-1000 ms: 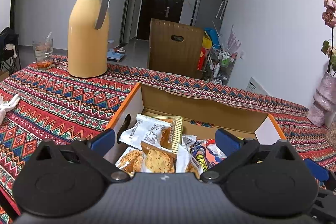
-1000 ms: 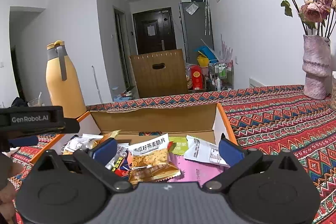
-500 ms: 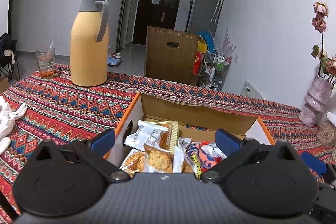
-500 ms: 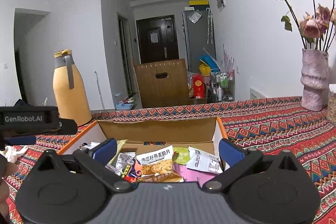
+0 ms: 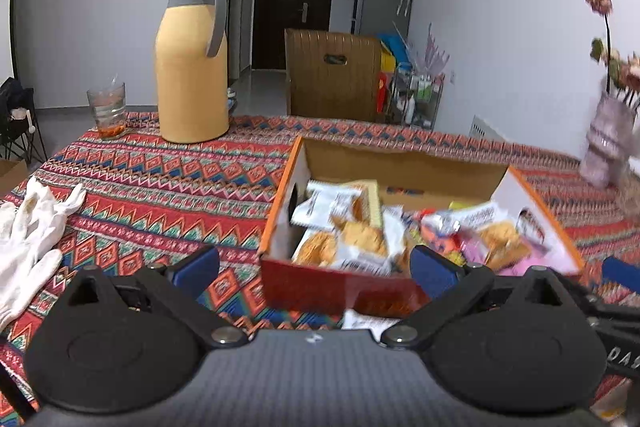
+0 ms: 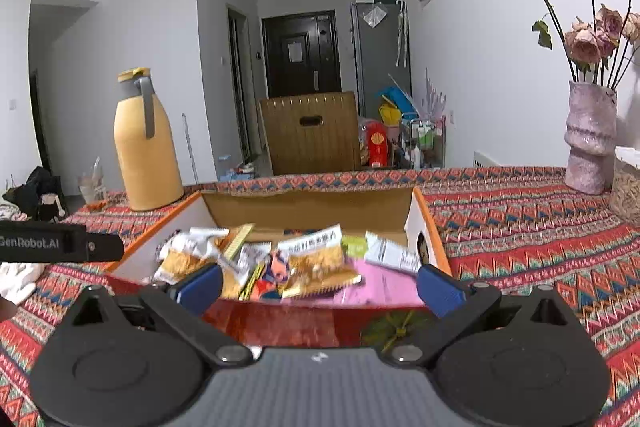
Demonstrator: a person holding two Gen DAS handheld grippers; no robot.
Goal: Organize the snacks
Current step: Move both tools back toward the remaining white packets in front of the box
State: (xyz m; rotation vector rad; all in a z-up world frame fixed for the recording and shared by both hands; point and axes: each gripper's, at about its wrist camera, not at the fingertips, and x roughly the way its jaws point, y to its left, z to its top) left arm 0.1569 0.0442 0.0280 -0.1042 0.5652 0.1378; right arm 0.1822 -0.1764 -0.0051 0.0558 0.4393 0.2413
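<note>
Through the left wrist view, our left gripper (image 5: 314, 265) hangs with its jaws spread wide and nothing between them, just short of the box (image 5: 344, 291) on the patterned cloth (image 5: 160, 187). The box lies ahead and a little to the right of this gripper, its long axis running across our line of sight, its near red wall facing us. Inside it the snacks (image 5: 348, 239) lie heaped and overlapping — biscuit packets on the left, brighter wrappers toward the right, though blur hides their details. One white packet (image 5: 368, 323) lies on the cloth outside the box, just before its near wall and close under the gripper body. A jug (image 5: 192, 63), a glass (image 5: 107, 111) and white gloves (image 5: 36, 223) sit well apart to the left. Through the right wrist view, our right gripper (image 6: 320, 285) is likewise spread and empty, centred squarely on the box (image 6: 304, 323), with the pile (image 6: 312, 259) straight ahead between its fingers. The left gripper's body (image 6: 60, 242) shows at the left edge, beside the box's left corner. A vase (image 6: 590, 139) stands well off to the right. We judge the right gripper better placed for the pile — it faces the middle of the box — while the stray packet outside lies nearer the left.
</note>
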